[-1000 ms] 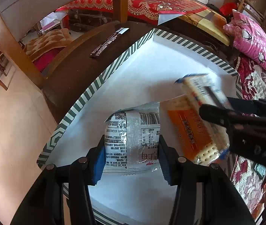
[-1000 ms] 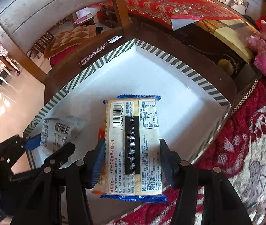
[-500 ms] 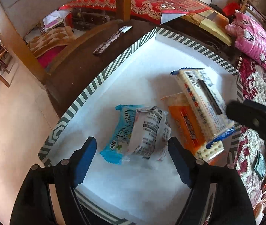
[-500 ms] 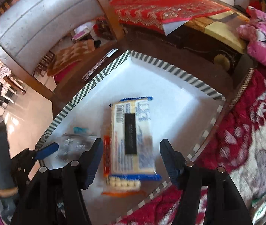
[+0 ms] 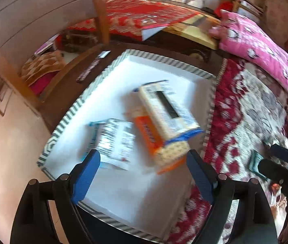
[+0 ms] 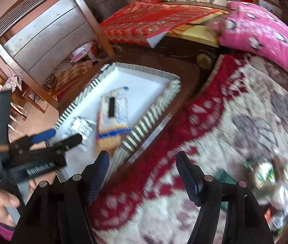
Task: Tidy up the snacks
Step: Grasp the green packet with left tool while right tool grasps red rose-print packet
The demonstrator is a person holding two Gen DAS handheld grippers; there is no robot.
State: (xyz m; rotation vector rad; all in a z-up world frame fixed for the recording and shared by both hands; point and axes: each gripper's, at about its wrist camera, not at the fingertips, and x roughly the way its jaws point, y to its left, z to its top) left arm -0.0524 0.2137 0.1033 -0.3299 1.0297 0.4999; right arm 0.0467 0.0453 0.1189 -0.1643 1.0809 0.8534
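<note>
A white tray with a striped rim (image 5: 79, 105) holds the snacks. A cream cracker pack with blue ends (image 5: 164, 105) lies on top of an orange pack (image 5: 148, 134). To their left, a silver-white packet (image 5: 117, 142) rests on a blue packet (image 5: 93, 126). My left gripper (image 5: 142, 174) hovers over the tray's near side, its jaws opening with nothing between the pads. My right gripper (image 6: 144, 174) is off the tray, above the red patterned blanket (image 6: 225, 122). Its jaws are also opening and hold nothing. More blurred snack packets (image 6: 265, 172) lie on the blanket to the right.
The tray (image 6: 144, 122) sits on a dark wooden table (image 5: 66, 93) with a black wrapper strip (image 5: 91, 69) beside it. A pink quilt (image 5: 265, 61) lies at the far right. A wooden chair post (image 5: 101, 20) stands behind. A hand (image 6: 3, 199) holds the left gripper (image 6: 60, 137).
The left gripper let go of the silver packet and drew back. The right gripper dropped the cream pack onto the orange one and swung right over the blanket. Both opened wider.
</note>
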